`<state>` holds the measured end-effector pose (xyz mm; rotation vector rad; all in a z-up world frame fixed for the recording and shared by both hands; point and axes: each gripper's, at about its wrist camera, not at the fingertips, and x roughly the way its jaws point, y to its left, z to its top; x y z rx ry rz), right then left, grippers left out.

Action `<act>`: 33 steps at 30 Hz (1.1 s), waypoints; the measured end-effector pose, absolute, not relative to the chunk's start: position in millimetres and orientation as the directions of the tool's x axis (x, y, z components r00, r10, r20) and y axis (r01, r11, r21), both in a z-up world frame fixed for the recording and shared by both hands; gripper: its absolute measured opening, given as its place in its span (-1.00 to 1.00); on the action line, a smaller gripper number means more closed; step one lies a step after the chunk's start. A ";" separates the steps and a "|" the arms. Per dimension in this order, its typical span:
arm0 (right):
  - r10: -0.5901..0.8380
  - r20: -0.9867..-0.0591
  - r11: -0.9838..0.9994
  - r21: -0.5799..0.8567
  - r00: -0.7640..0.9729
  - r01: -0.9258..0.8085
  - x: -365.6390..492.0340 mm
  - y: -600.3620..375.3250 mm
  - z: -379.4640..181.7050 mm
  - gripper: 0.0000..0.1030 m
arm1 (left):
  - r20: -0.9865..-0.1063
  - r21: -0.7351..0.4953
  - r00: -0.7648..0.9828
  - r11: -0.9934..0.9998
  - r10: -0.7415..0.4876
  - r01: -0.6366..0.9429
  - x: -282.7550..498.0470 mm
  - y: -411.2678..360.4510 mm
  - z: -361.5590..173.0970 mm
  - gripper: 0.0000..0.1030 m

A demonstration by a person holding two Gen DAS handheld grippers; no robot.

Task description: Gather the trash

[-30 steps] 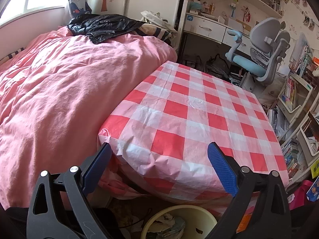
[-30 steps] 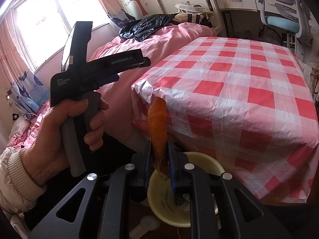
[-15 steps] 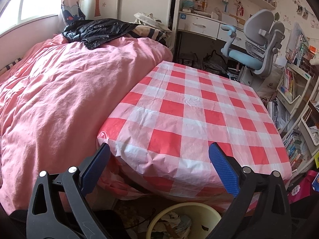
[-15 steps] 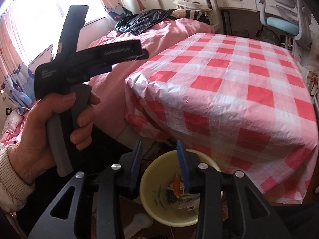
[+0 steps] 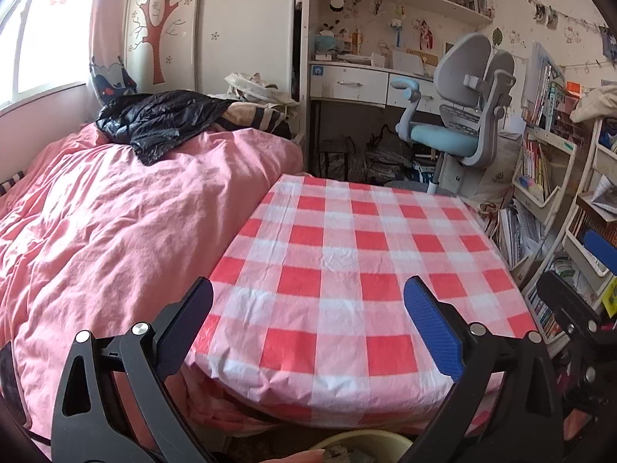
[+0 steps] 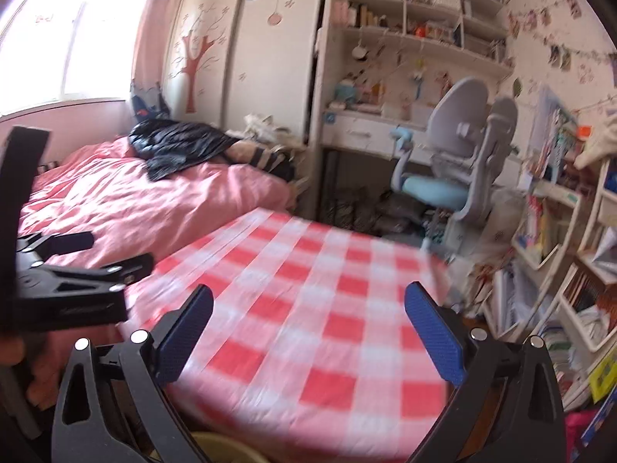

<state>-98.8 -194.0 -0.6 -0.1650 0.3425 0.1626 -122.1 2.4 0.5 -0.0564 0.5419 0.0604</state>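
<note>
My left gripper [image 5: 308,324] is open and empty, held above the near edge of the table with the red-and-white checked cloth [image 5: 347,262]. My right gripper [image 6: 308,328] is open and empty too, over the same table [image 6: 308,308]; its view is blurred. The rim of the yellow trash bin [image 5: 362,443] shows at the bottom edge, below the table's near edge, with some trash inside. It also shows in the right wrist view [image 6: 216,447]. The left gripper's body [image 6: 69,293] is at the left of the right wrist view. No trash lies on the cloth.
A bed with a pink duvet [image 5: 115,223] adjoins the table's left side, with a black jacket [image 5: 162,119] on it. A grey and blue desk chair [image 5: 462,123] and a desk stand behind. Bookshelves [image 5: 547,177] line the right.
The right gripper let the orange peel fall into the bin, opened wide, and tilted up from the bin to the table. The left gripper also tilted up, staying open.
</note>
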 end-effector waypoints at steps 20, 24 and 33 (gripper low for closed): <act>0.036 -0.317 0.998 -0.046 0.948 -0.053 -43.2 -204.4 9.2 0.85 | -0.493 -0.006 0.870 1.000 -0.009 0.006 -36.7 -20.8 23.1 0.86; 0.040 -0.320 0.997 -0.054 0.946 -0.060 -42.0 -199.8 10.4 0.85 | -0.496 -0.009 0.868 1.000 0.015 -0.022 -35.6 -13.3 19.4 0.86; 0.041 -0.338 0.996 -0.064 0.940 -0.066 -37.6 -195.2 7.9 0.85 | -0.502 -0.041 0.865 0.998 0.022 -0.050 -36.1 -1.0 17.5 0.86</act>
